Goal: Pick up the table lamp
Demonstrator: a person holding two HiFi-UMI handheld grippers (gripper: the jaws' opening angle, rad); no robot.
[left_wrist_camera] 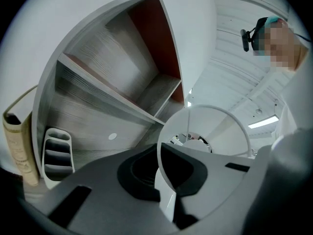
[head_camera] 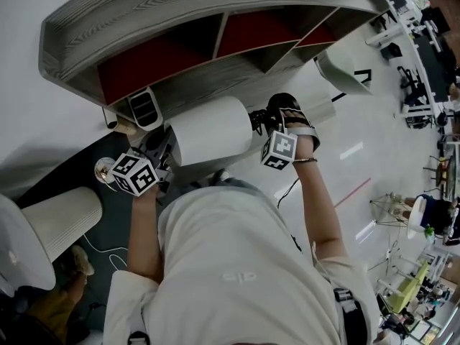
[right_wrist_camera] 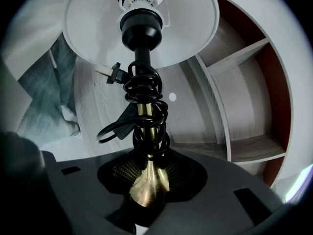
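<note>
The table lamp is held off the shelf, lying roughly level between both grippers. Its white drum shade (head_camera: 212, 129) fills the middle of the head view. My left gripper (head_camera: 165, 153) is shut on the shade's thin rim (left_wrist_camera: 161, 180), whose open ring (left_wrist_camera: 203, 131) rises past the jaws (left_wrist_camera: 166, 192). My right gripper (head_camera: 257, 121) is shut on the lamp's brass stem (right_wrist_camera: 148, 180), near its flared foot. A black cord (right_wrist_camera: 145, 106) with its plug is wound round the stem below the shade (right_wrist_camera: 142, 28). The lamp's base is hidden.
A curved grey wooden shelf (head_camera: 201, 42) with red back panels stands just beyond the lamp. On it are a white ribbed object (left_wrist_camera: 57, 153) and a beige book (left_wrist_camera: 19, 146). A second pale shade (head_camera: 61, 221) lies at lower left. Desks and chairs (head_camera: 424, 85) stand at right.
</note>
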